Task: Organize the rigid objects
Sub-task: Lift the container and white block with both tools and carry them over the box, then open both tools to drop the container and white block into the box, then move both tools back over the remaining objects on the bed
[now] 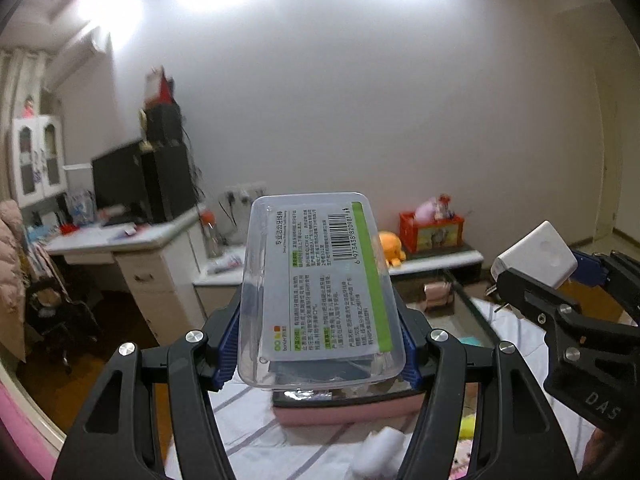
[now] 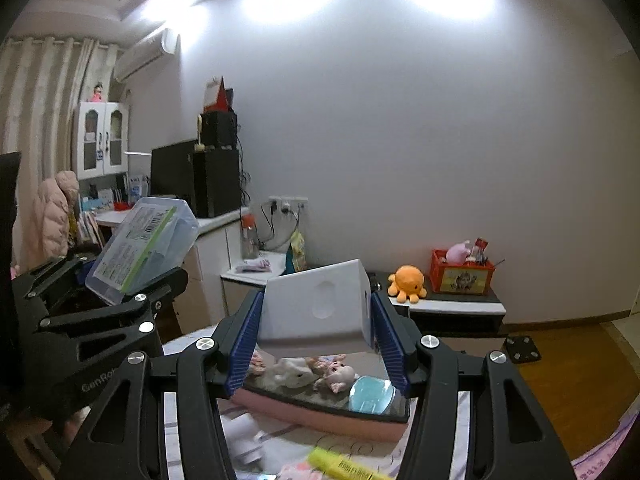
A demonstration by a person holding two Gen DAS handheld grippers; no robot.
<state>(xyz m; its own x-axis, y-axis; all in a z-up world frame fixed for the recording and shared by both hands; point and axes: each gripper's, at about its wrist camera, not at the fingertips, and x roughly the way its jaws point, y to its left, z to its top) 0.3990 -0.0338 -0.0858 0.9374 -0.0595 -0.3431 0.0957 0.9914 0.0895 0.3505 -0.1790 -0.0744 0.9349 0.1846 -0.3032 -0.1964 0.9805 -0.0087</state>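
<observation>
I have my left gripper (image 1: 316,344) clamped on the clear floss-pick box (image 1: 316,288), right gripper (image 2: 316,344) on the white charger (image 2: 316,308); both airborne over the pink tray (image 2: 320,420), probably the destination, neither placed yet.

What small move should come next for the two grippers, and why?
Probably carry both items forward and lower them over the pink tray. The left gripper is shut on the clear plastic box, the right gripper on the white charger. Both are held in the air, and the tray below already holds small toys.
</observation>
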